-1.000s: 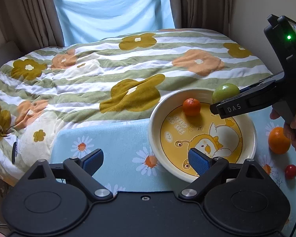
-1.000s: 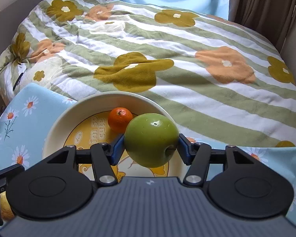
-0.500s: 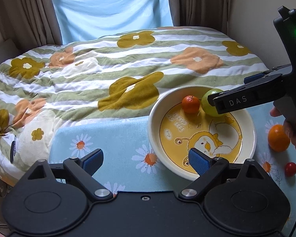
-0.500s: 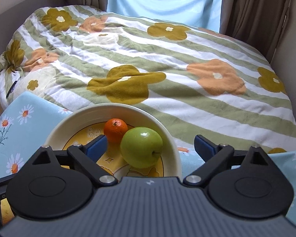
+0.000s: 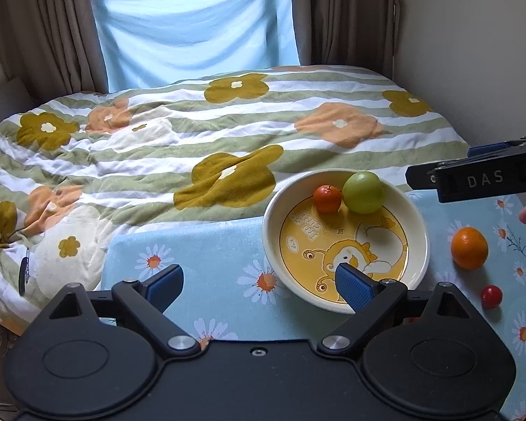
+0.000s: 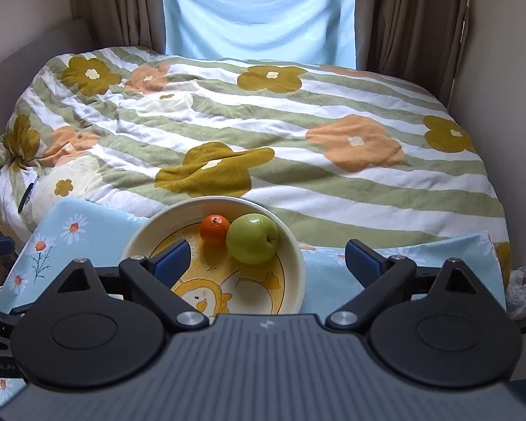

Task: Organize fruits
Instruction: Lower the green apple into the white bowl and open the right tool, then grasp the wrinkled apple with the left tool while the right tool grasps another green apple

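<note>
A cream bowl with a yellow cartoon print sits on the daisy-patterned blue cloth; the bowl also shows in the right wrist view. Inside it lie a green apple and a small tangerine, side by side. An orange and a cherry tomato rest on the cloth right of the bowl. My left gripper hangs open over the cloth at the bowl's near-left rim. My right gripper is open, pulled back above the bowl's near side, nothing between its fingers.
The blue cloth covers a surface at the foot of a bed with a flowered, striped quilt. Curtains and a window stand behind. A wall runs along the right. A crumpled plastic bag lies at the far right.
My right gripper opened and let the green apple drop into the bowl beside the tangerine, then drew back and up. The left gripper lifted a little and stayed open.
</note>
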### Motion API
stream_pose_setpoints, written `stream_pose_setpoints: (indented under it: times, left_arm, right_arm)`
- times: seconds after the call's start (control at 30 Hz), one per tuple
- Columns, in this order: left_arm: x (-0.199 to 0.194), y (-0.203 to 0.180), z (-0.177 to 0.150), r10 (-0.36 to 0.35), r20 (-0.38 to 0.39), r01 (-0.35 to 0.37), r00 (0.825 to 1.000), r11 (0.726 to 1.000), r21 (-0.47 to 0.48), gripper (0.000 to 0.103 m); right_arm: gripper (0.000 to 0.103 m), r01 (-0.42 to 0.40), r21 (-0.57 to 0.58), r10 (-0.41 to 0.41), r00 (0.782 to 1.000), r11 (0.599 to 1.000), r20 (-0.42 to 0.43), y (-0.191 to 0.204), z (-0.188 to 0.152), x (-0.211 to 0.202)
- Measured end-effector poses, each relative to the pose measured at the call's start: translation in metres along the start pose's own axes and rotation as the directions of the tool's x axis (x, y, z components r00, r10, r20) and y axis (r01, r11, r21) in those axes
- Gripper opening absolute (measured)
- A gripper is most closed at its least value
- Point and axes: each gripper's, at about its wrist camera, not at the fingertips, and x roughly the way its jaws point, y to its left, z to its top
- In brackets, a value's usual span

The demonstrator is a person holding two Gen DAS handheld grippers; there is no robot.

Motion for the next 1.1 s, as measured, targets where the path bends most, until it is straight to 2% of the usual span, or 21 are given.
stream_pose_setpoints:
  times: [0.2,0.33,0.63,0.87,1.1]
  left_arm:
    - [-0.039,0.005,-0.011,0.025,0.06,-0.023,0.998,0.999,-0.036,0.096]
    - [-0.068,0.006,-0.027,0.032,0.102,-0.025,0.994,0.997,-0.068,0.096]
    - [-0.119,0.001,-0.08,0.116,0.171,-0.104,0.978,0.991,-0.081,0.096]
    - [-0.122,0.002,-0.116,0.107,0.183,-0.098,0.977,0.994,-0.056,0.096]
    - [-0.097,0.0,-0.143,0.075,0.221,-0.094,0.972,0.993,0.074,0.096]
  right_arm:
    - [0.103,-0.016,0.019,0.015,0.999,1.0,0.044,0.0,-0.014,-0.053]
    - [0.103,-0.029,-0.023,0.031,0.997,0.999,0.074,0.003,-0.032,-0.087]
    - [0.103,-0.074,-0.019,0.076,0.993,0.997,0.088,0.008,-0.083,-0.141]
    - [0.103,-0.06,-0.02,0.062,0.995,0.998,0.075,0.025,-0.125,-0.157]
    - [0.103,-0.031,0.042,0.027,0.995,0.999,0.092,0.041,-0.166,-0.151]
